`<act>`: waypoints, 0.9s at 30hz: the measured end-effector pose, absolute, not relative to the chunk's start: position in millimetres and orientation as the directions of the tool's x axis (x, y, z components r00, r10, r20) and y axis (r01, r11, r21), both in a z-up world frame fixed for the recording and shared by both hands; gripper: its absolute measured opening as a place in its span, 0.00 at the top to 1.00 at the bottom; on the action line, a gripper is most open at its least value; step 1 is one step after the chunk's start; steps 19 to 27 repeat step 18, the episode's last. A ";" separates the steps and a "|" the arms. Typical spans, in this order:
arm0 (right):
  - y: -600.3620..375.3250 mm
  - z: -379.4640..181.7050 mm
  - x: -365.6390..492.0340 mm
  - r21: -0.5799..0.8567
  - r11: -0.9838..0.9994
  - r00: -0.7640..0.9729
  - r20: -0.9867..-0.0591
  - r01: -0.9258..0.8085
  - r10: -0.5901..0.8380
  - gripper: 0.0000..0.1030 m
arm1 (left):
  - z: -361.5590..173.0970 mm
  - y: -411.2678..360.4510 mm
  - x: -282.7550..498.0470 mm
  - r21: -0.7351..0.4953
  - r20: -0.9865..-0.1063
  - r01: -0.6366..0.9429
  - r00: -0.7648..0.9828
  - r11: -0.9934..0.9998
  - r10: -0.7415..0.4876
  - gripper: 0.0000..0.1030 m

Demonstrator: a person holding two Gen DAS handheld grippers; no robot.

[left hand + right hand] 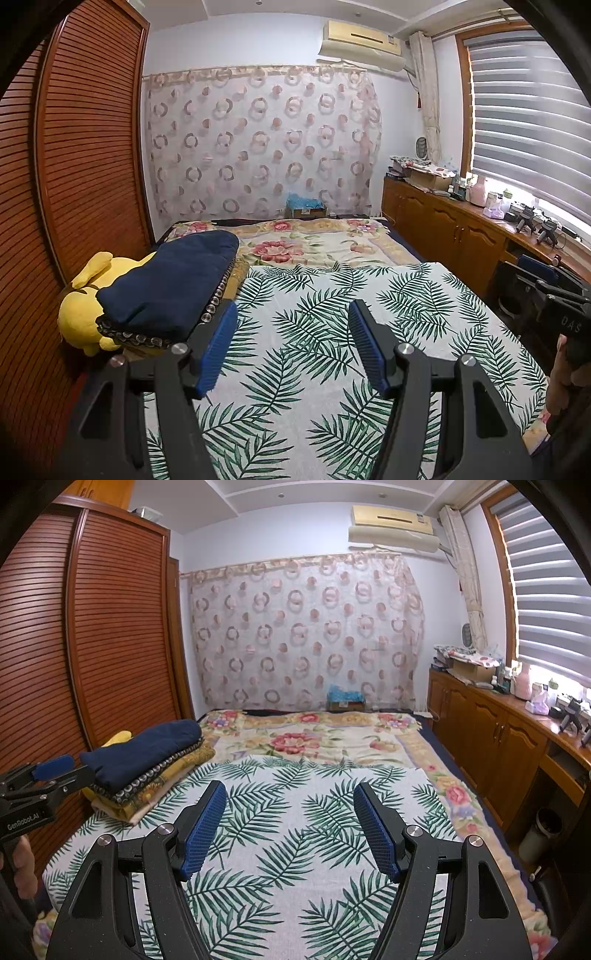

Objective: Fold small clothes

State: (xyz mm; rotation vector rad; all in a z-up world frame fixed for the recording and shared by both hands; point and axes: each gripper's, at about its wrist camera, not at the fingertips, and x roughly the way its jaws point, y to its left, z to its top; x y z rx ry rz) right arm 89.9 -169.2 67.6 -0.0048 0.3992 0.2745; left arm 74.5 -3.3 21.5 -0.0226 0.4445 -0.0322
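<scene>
A stack of folded clothes lies at the left edge of the bed, with a dark blue garment [173,280] on top; in the right wrist view the blue garment [147,749] lies over patterned and yellow folded pieces [159,786]. My left gripper [291,314] is open and empty above the palm-leaf cloth [332,332], just right of the stack. My right gripper [290,794] is open and empty above the same cloth [295,830]. The left gripper also shows at the left of the right wrist view [55,768].
A yellow plush toy [85,314] lies behind the stack against the wooden wardrobe [74,166]. A floral bedspread [314,243] covers the far half of the bed. A wooden cabinet [498,731] with clutter runs along the right under the window.
</scene>
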 end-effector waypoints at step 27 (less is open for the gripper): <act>-170.8 67.3 88.8 0.049 0.963 0.884 -0.386 -0.265 0.263 0.29 | 21.6 -3.4 74.4 -0.028 -0.429 0.025 0.902 0.999 -0.035 0.39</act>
